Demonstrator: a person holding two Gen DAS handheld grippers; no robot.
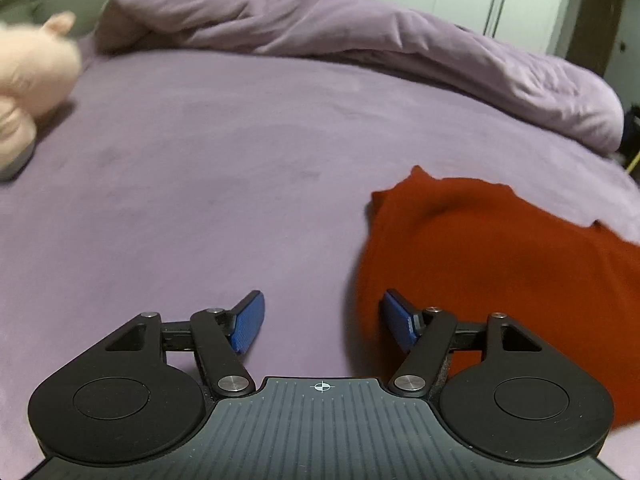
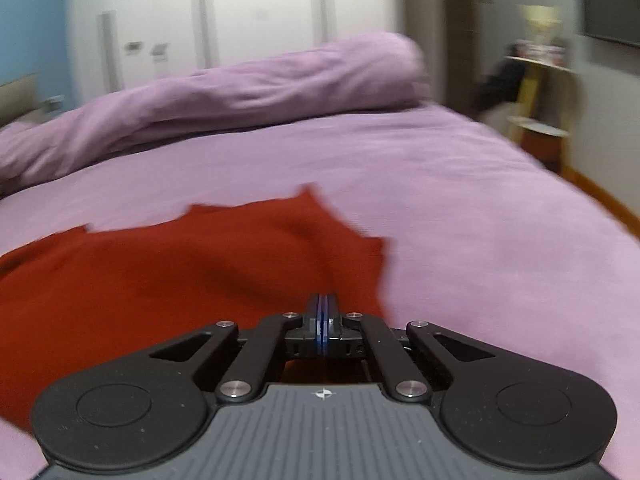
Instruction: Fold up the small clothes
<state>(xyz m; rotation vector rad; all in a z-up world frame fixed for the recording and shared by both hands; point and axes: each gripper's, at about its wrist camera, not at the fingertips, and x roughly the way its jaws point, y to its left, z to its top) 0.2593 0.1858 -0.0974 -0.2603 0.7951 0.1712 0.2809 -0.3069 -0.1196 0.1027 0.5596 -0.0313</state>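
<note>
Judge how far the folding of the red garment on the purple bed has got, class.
Done: nothing looks folded; the rumpled red fabric garment lies loosely spread on the purple bedsheet. In hand: the right claw is shut over its edge, though whether cloth is pinched is unclear. The left claw is open beside it, empty. Left: flattening and every fold.

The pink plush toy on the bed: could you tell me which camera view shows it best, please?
The left wrist view: the pink plush toy lies at its left edge on the purple bed sheet, blurred and partly cut off. The right wrist view does not show it at all.
</note>
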